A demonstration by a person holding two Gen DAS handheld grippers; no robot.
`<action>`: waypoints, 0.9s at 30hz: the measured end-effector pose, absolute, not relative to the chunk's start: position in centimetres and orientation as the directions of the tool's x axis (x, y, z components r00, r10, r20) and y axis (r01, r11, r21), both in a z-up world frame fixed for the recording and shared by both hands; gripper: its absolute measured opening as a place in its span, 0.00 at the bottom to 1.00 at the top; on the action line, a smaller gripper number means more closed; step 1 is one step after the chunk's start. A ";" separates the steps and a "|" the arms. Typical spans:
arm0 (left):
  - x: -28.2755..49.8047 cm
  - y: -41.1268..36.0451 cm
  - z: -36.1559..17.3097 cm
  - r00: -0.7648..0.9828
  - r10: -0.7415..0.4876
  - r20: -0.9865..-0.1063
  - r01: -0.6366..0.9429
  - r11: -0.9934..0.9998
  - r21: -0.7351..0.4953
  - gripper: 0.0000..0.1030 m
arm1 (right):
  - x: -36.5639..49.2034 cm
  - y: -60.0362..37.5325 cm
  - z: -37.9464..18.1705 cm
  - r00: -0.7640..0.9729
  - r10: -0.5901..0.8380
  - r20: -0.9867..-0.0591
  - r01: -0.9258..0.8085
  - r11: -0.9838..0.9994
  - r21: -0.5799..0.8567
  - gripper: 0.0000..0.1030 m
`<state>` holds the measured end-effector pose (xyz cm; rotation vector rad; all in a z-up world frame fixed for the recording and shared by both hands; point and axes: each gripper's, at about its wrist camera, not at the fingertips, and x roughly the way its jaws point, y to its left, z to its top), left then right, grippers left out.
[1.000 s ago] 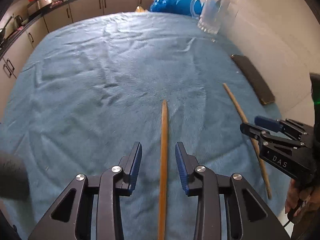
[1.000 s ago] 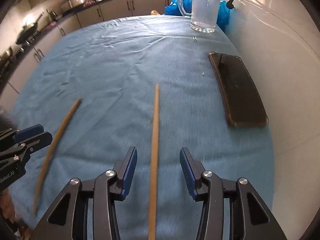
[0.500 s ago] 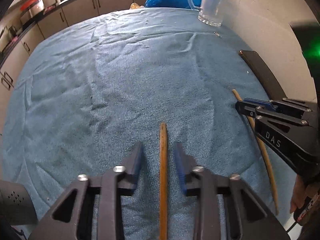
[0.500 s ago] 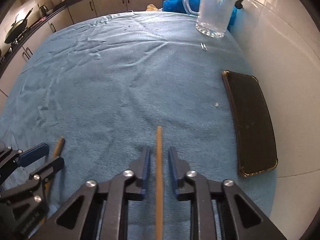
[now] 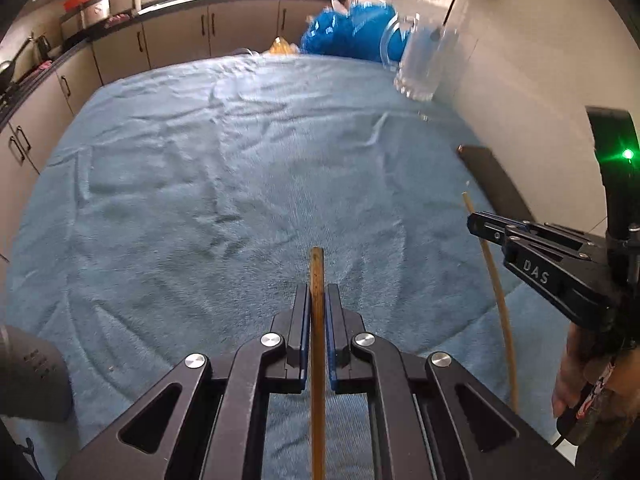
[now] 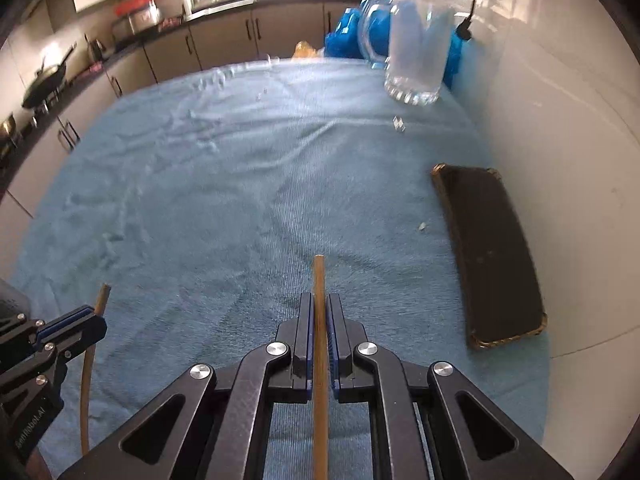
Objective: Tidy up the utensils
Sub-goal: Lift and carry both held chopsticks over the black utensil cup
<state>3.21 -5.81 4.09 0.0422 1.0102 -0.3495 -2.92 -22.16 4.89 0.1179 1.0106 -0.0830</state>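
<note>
Chopsticks are what I have in hand, one per gripper. My left gripper [image 5: 317,312] has its fingers [image 5: 301,320] clamped on the left chopstick [image 5: 316,276], whose tip pokes a little way past the pads. My right gripper [image 6: 319,316] is closed the same way on the right chopstick [image 6: 319,280]. In both wrist views the stick runs straight back between the fingers and out of the bottom of the frame, so I judge each grip sits near the far end, leaving a long tail behind.

These look like thin, stiff, light wooden sticks; I expect them to pivot or slide in the pads if bumped, so a hold nearer the middle would be steadier.

Outward lies the blue towel [image 6: 240,184] covering the counter, a dark phone [image 6: 492,256] by the wall, and a glass mug [image 6: 416,52] at the far edge, the likely holder.
</note>
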 end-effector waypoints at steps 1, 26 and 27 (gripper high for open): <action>2.8 -5.7 4.5 0.493 -0.270 -0.827 0.306 0.944 -0.125 0.06 | -3.5 -22.3 5.6 0.550 -0.011 -0.835 0.129 0.989 0.072 0.06; -9.1 -1.8 13.4 0.757 -0.282 -0.590 0.247 0.959 -0.140 0.06 | -14.5 -17.2 15.0 0.826 0.038 -0.562 0.066 0.984 0.165 0.07; -9.5 -1.6 13.7 0.761 -0.283 -0.583 0.245 0.959 -0.145 0.06 | -14.9 -16.8 15.2 0.834 0.036 -0.550 0.064 0.985 0.161 0.07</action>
